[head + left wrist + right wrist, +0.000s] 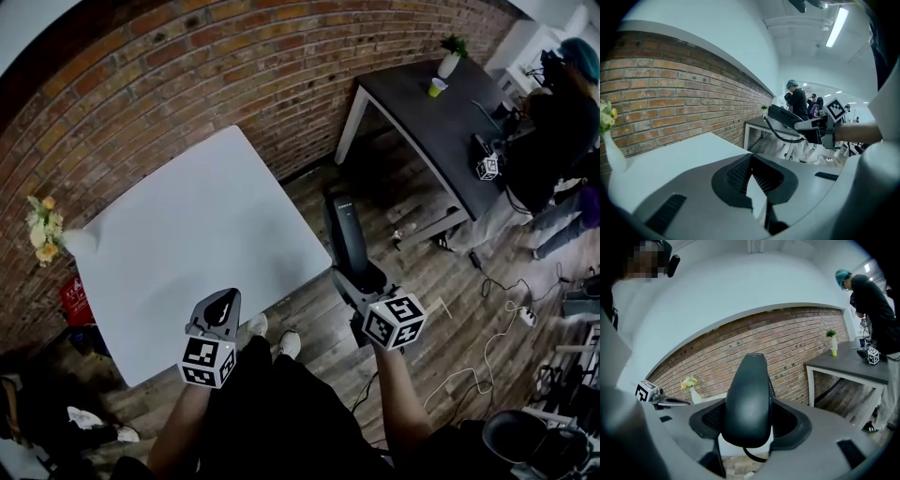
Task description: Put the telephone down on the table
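I'm looking into a lab-style workroom: a brick wall (187, 56), a plank floor (441, 272) strewn with cables (487, 347), a white table (187, 244), and a dark desk (422, 122) with a potted plant (452, 52) at its far corner. A person (562, 122) works there under ceiling strip lights (836, 26).

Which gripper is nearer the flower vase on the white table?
Left. The left gripper is over the white table's near edge, with the vase at its far left corner. The right gripper holds the telephone beyond the table's right corner.
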Motion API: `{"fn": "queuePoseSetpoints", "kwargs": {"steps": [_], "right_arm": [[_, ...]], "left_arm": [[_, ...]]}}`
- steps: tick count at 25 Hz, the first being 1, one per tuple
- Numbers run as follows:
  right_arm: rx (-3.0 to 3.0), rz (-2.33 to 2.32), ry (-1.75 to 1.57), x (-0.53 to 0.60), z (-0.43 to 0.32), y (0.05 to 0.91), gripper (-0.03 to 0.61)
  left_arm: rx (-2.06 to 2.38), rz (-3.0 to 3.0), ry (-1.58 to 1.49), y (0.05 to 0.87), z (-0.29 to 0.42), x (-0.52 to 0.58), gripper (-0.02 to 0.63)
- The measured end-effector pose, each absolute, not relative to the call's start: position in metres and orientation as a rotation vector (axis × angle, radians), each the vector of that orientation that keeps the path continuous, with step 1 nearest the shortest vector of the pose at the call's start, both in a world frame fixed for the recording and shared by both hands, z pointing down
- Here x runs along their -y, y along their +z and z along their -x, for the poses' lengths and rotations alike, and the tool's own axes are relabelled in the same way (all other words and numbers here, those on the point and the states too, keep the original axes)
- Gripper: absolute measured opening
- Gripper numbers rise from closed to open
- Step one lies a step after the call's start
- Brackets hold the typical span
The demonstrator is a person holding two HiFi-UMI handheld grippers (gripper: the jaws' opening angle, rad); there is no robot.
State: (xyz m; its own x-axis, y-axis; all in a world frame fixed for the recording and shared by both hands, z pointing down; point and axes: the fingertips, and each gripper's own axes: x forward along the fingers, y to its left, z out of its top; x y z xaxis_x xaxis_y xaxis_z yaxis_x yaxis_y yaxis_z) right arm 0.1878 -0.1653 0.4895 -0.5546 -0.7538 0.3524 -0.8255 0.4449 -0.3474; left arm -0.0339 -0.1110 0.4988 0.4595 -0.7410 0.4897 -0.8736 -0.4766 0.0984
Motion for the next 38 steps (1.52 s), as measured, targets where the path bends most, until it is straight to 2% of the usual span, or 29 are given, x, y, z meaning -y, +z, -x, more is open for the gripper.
{"fn": "queuePoseSetpoints", "kwargs": {"steps": [21, 38], "right_arm": [[2.42, -1.125, 0.666, 0.232, -0.1, 0.623, 0.274], [2.279, -1.019, 0.601, 0.228, -0.067, 0.678, 0.275]], "left_arm": [[1.341, -2.294, 0.593, 0.553, 0.059, 0.175, 0.012], [1.304, -2.248, 0.65, 0.577, 0.072, 0.181, 0.012]]}}
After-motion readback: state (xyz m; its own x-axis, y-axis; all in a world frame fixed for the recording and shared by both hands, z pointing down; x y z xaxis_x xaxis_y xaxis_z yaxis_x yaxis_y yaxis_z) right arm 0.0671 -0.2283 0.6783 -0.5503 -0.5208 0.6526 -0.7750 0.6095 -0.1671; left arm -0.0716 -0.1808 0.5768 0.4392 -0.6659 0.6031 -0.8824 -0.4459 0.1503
